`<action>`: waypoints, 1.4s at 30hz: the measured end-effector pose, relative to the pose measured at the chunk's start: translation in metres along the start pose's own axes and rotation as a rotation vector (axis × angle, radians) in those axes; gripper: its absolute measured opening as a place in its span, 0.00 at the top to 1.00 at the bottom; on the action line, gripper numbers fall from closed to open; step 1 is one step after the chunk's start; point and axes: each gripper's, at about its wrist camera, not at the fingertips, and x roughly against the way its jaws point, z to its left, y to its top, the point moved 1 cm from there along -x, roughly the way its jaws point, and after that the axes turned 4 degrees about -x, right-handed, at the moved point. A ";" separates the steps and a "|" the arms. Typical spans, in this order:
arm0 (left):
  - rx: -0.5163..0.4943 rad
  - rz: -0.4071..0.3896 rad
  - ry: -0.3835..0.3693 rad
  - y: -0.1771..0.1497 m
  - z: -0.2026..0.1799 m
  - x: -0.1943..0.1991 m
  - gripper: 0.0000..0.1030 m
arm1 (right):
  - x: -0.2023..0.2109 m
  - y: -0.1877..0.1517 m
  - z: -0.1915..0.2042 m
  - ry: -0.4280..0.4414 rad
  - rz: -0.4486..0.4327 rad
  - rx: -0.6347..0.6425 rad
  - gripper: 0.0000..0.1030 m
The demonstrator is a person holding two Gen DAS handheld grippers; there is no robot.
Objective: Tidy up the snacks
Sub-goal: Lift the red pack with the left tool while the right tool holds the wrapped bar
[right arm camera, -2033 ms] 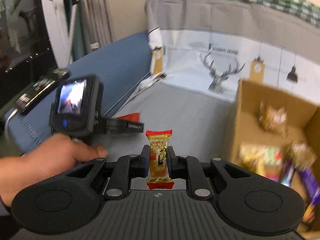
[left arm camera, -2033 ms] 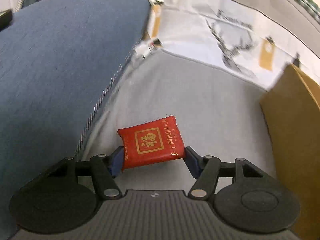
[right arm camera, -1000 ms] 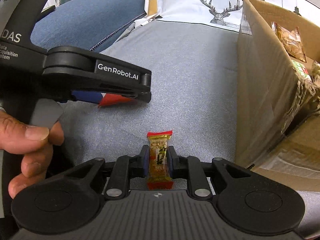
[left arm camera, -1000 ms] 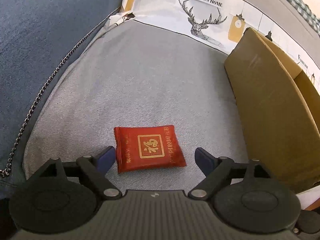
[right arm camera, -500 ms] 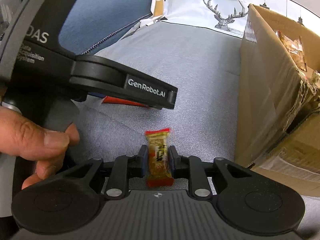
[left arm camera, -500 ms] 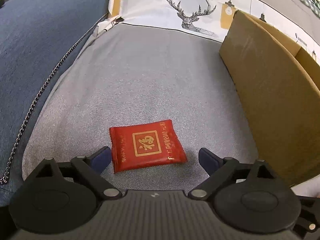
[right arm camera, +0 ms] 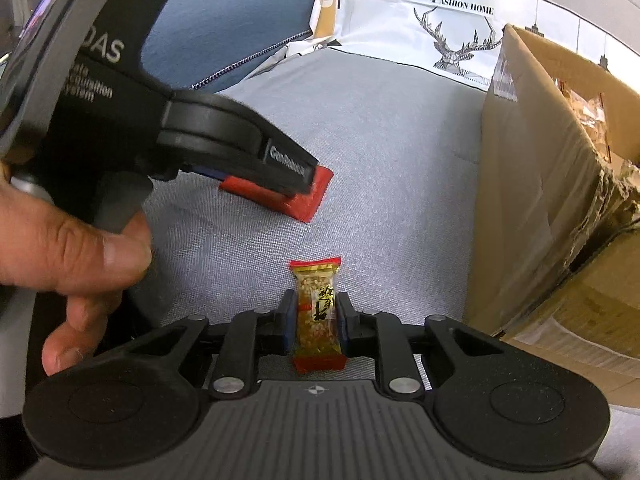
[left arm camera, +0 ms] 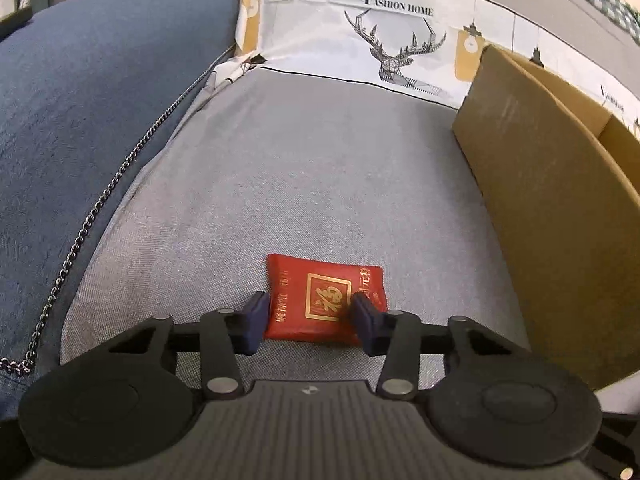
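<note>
A red snack packet [left arm camera: 324, 300] with a gold square emblem lies flat on a grey fabric cushion [left arm camera: 320, 184]. The left gripper [left arm camera: 308, 312] reaches down over it with its jaws closing: the left pad sits at the packet's left edge, the right pad overlaps its top, and whether they press on it cannot be told. The right gripper [right arm camera: 317, 320] is clamped on a small nut bar [right arm camera: 318, 312] in a clear wrapper with red ends, held upright. An open cardboard box [right arm camera: 560, 184] holding snacks stands just to the right. A person's hand [right arm camera: 68, 256] grips the left tool's handle.
</note>
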 end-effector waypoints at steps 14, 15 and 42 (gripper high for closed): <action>0.082 0.018 -0.017 0.003 0.010 -0.004 0.10 | 0.002 0.003 0.006 -0.036 0.024 -0.010 0.80; 0.066 0.020 -0.019 0.003 0.008 -0.005 0.06 | 0.003 0.002 0.006 -0.039 0.025 -0.013 0.80; 0.043 -0.155 -0.065 0.007 0.011 0.020 0.38 | 0.021 0.008 0.017 -0.072 -0.053 -0.045 0.80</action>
